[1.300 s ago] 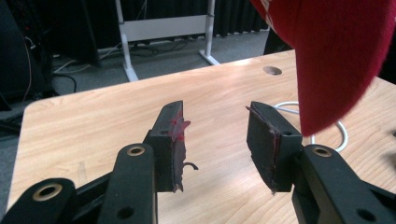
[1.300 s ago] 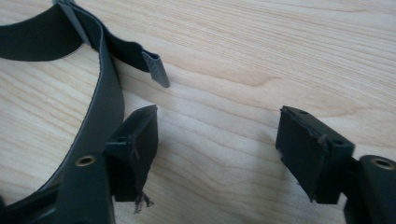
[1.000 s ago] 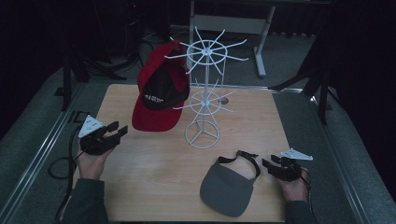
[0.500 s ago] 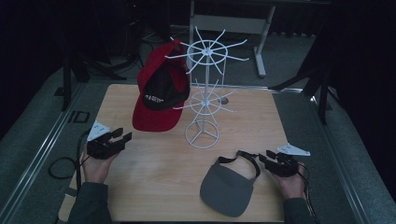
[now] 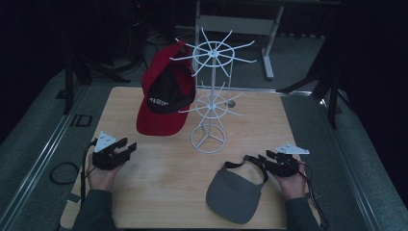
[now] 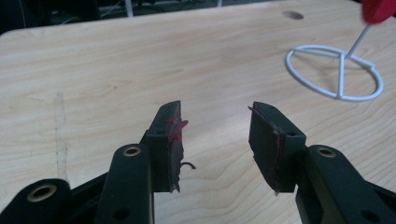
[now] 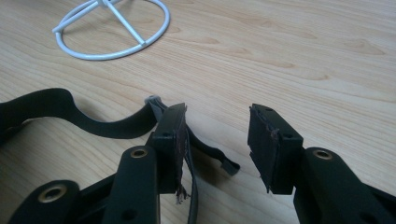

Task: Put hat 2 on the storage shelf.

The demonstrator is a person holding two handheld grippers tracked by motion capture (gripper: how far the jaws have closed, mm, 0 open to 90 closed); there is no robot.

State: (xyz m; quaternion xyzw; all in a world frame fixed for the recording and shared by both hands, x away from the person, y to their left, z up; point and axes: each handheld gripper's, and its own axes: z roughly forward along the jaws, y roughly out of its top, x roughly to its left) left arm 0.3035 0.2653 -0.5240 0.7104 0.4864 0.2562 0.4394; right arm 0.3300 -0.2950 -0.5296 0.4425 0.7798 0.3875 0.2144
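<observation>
I register a light wooden table [image 5: 159,192] with a white wire rack [image 5: 210,103] standing upright near its centre on a ring base. A red cap [image 5: 163,103] hangs from the rack's left-side prongs, its brim pointing down, clear of the tabletop. A grey desk frame [image 5: 235,21] stands on the floor beyond the table.
</observation>
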